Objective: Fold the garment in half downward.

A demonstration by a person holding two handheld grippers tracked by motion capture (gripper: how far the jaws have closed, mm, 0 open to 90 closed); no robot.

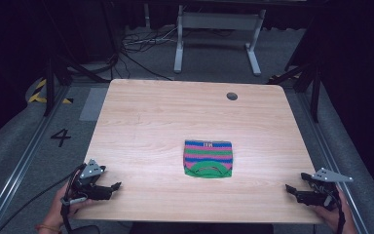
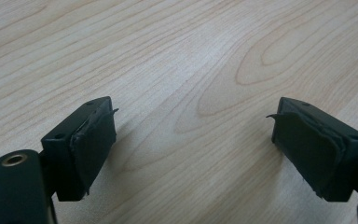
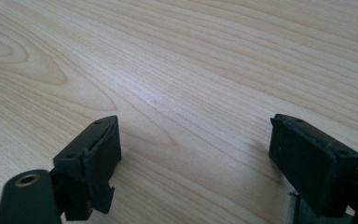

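Striped knitted cloth in pink, blue and green (image 1: 208, 159) is lying folded right of centre on the light wooden table (image 1: 146, 126) in the high view, long axis running left-right, green curved edge facing the person. Left gripper (image 2: 193, 126) and right gripper (image 3: 195, 135) are resting at the near corners, jaws standing wide with bare wood between them in both gripper views.

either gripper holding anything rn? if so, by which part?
Nothing is held. The left gripper and right gripper both stand open over bare table near its front corners. The folded striped cloth lies untouched mid-table, apart from both.
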